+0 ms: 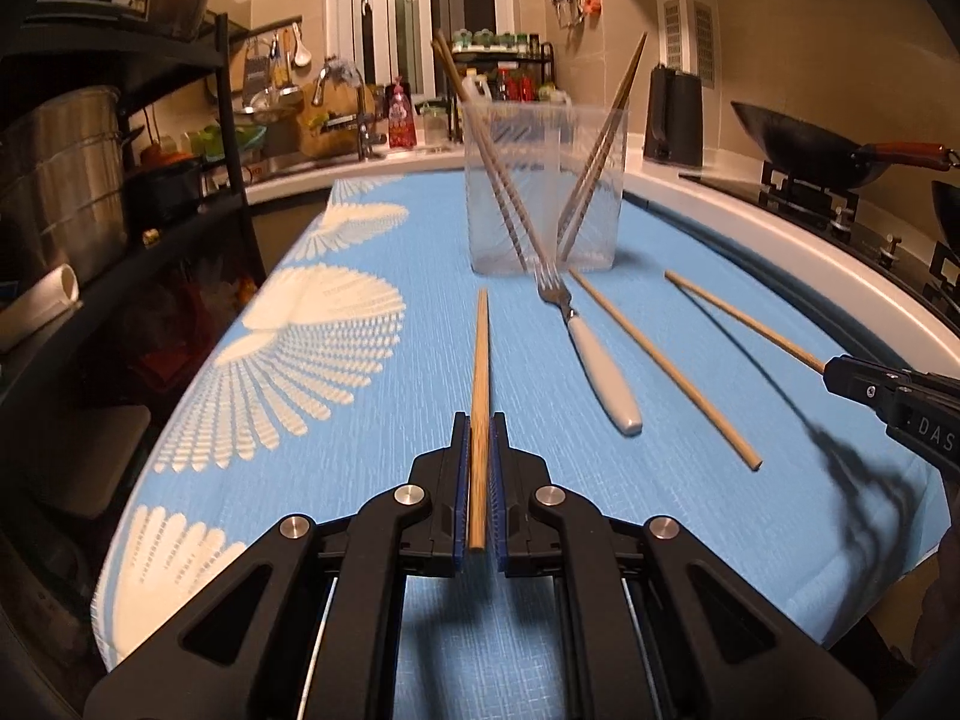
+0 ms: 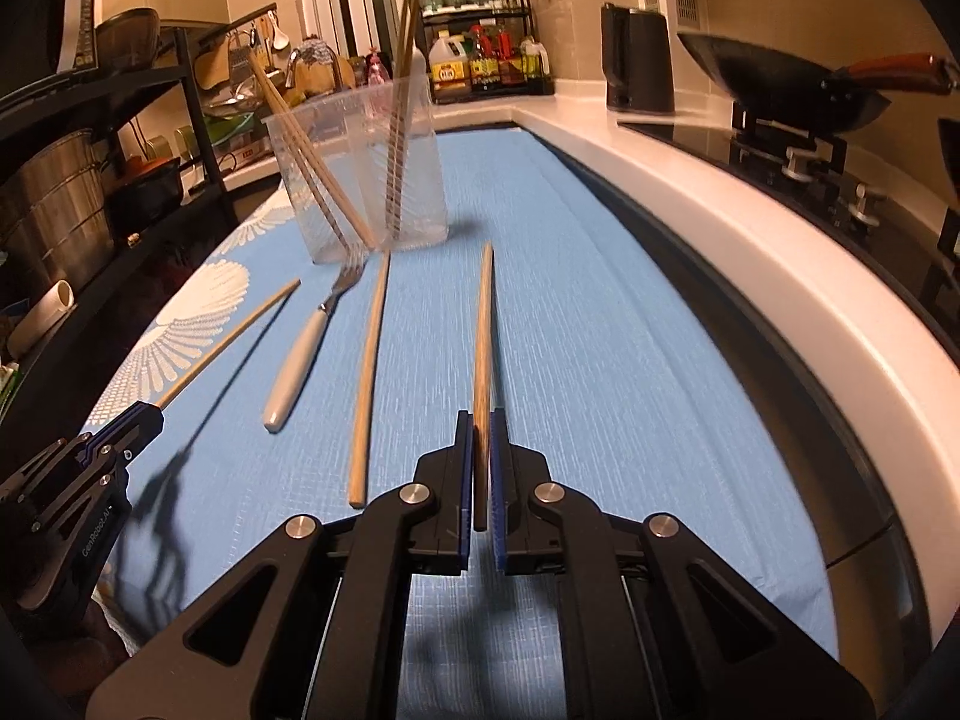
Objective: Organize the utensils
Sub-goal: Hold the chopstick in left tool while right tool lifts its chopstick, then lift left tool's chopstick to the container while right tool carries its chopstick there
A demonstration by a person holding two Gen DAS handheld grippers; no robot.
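Observation:
My left gripper is shut on a wooden chopstick that points ahead toward a clear plastic holder with several chopsticks leaning inside. My right gripper is shut on another chopstick that also points toward the holder. Between them on the blue cloth lie a white-handled fork and one loose chopstick. In the right wrist view the fork and the loose chopstick lie to the left. Each gripper shows in the other's view: the right, the left.
The blue cloth with white shell patterns covers a narrow table. A white counter edge curves along the right, with a stove and wok beyond. A black shelf rack with pots stands at the left.

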